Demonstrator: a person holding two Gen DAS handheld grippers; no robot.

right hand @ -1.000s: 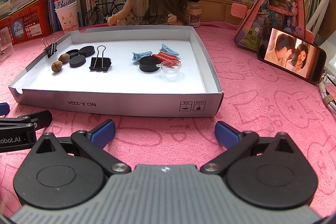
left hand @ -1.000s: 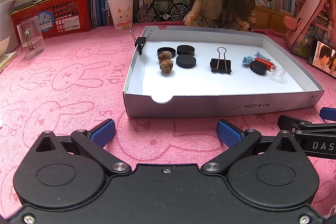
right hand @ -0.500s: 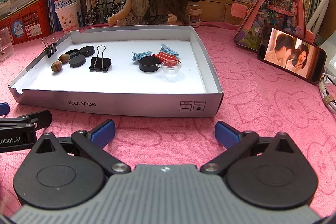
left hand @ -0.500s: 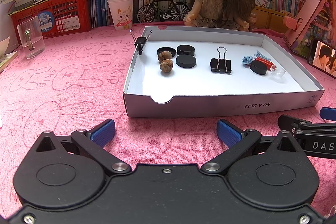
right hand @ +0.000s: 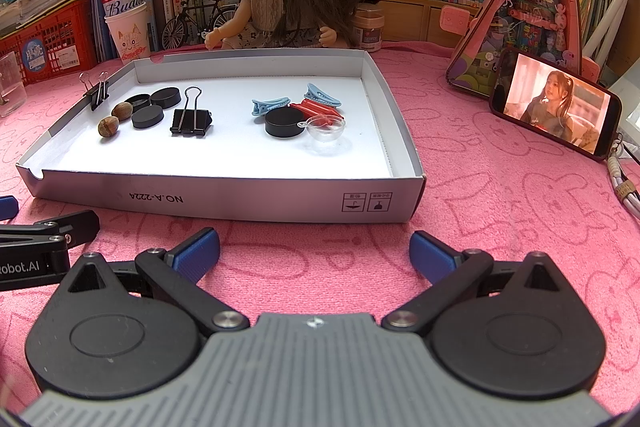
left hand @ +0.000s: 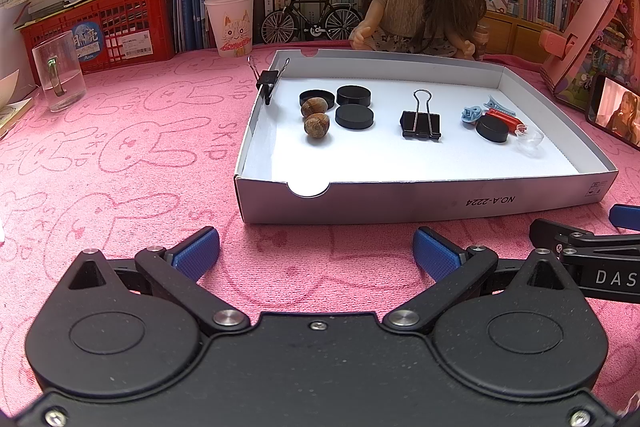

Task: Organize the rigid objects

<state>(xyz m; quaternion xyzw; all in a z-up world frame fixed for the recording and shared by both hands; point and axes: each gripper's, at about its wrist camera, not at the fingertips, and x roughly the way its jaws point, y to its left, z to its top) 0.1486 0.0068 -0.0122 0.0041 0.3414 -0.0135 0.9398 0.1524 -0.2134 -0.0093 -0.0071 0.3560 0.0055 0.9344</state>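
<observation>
Grippers: your left (left hand: 316, 251) and right (right hand: 315, 251) both gape empty, before the tray (left hand: 440, 203).
Items: nuts (left hand: 317, 125), discs (left hand: 354, 116), clips (left hand: 421, 125) inside tray.
Change: none in the last second; sorting stage undetermined.

Ahead of each tool lies bare pink worktop (left hand: 120, 155), then the near wall of the white tray (left hand: 420, 201) bars a low approach. Over that wall, the tray's front floor is free; a large binder clip (right hand: 190, 119) and a black disc (right hand: 284, 122) stand farther in.
</observation>
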